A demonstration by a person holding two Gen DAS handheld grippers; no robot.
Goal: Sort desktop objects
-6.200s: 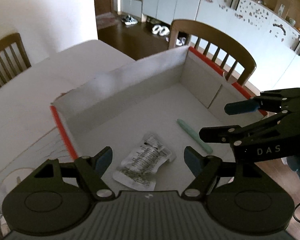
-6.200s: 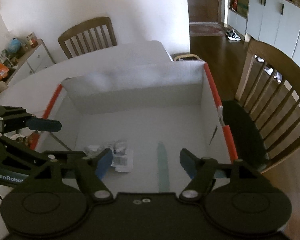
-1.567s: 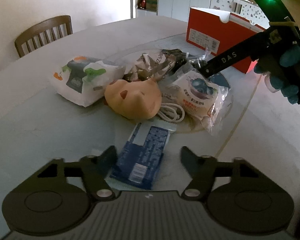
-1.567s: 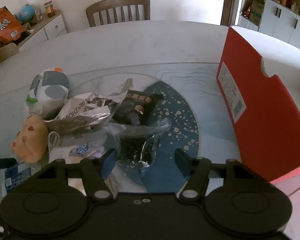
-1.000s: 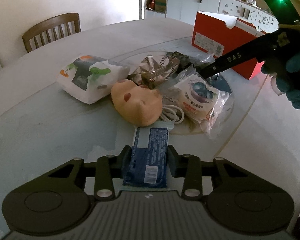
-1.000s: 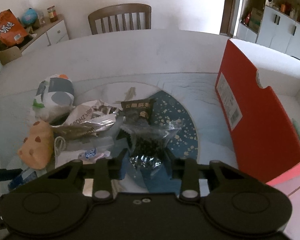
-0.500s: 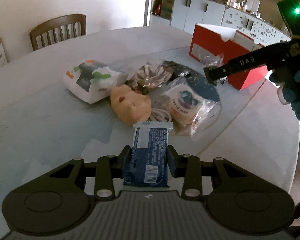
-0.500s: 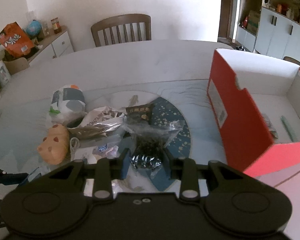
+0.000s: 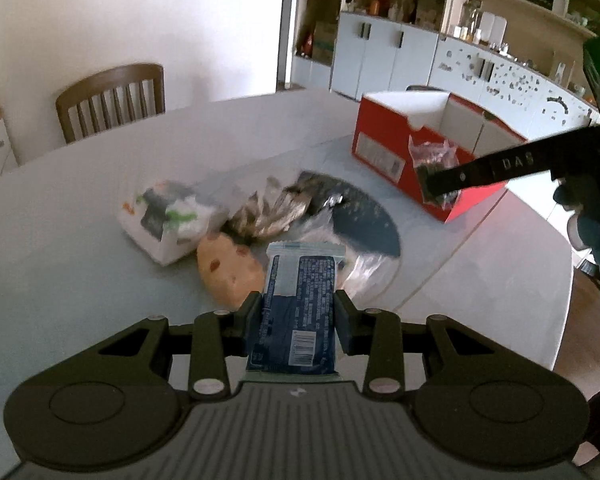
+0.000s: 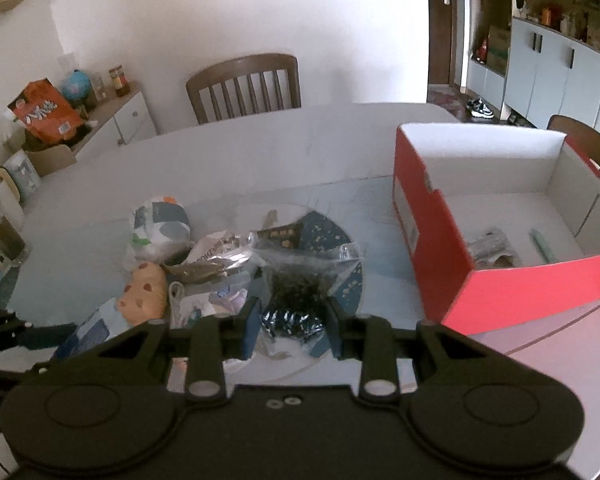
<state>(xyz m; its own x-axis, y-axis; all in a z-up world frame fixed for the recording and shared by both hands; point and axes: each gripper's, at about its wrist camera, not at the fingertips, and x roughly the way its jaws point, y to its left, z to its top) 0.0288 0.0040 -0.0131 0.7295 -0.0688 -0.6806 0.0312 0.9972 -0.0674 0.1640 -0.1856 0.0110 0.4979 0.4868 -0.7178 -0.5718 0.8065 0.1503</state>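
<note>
My left gripper [image 9: 296,316] is shut on a blue snack packet [image 9: 296,312] and holds it above the table. My right gripper [image 10: 292,322] is shut on a clear bag of dark bits [image 10: 300,280], lifted off the pile; the left wrist view shows this bag [image 9: 432,160] hanging in front of the red box [image 9: 400,152]. On the table lie a tissue pack [image 9: 164,216], a tan cookie-shaped toy [image 9: 228,276], a silver foil bag [image 9: 268,212] and a black packet [image 10: 278,236]. The red box [image 10: 432,232] stands open at the right, with a wrapper [image 10: 492,244] and a green pen [image 10: 540,244] inside.
A round blue mat [image 10: 340,276] lies under the pile on the pale table [image 10: 240,152]. Wooden chairs [image 10: 244,84] stand at the far side and behind the box. A low cabinet [image 10: 112,124] with an orange bag stands at the far left. A gloved hand [image 9: 592,216] holds the right gripper.
Both grippers have risen with their packets, and the pile now lies farther below. The right gripper has carried the clear bag up towards the red box, whose inside now shows.
</note>
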